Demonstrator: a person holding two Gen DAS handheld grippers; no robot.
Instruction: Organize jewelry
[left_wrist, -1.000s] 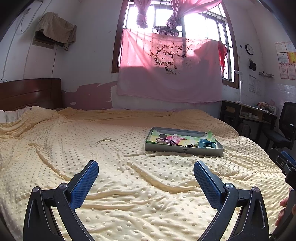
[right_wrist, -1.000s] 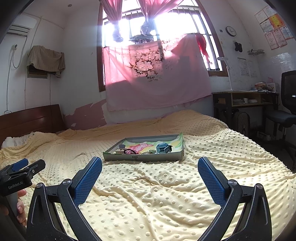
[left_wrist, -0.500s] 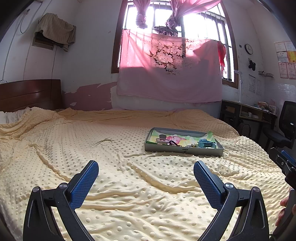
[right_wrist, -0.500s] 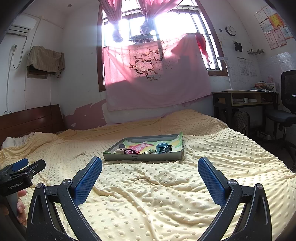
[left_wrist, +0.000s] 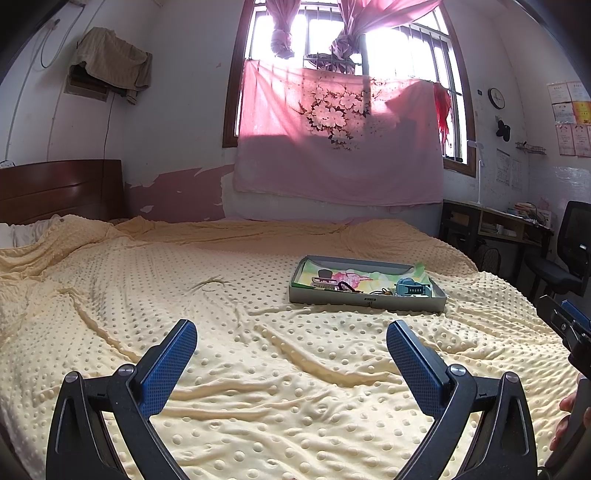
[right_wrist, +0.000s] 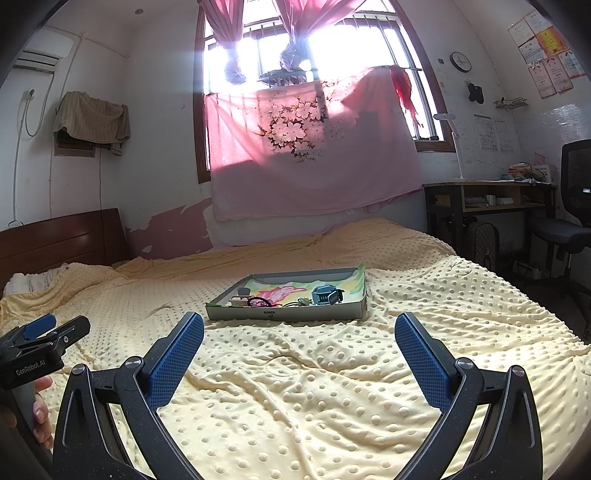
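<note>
Jewelry (right_wrist: 291, 300) lies clustered in shallow tray (left_wrist: 369, 300) on yellow blanket (left_wrist: 221, 295). Left gripper (left_wrist: 291, 341) and right gripper (right_wrist: 299, 334): jaws spread wide, empty, well short of tray. Stage indeterminate: sorted or unsorted.

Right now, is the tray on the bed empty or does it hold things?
Holds things: the tray contains a teal box and small items.

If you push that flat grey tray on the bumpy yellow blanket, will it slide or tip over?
The grey tray is low and wide, so it probably won't tip. The yellow blanket is soft and wrinkled, so the tray would likely drag and bunch up the fabric rather than slide. The small items inside lie loose, so they may shift about.
</note>
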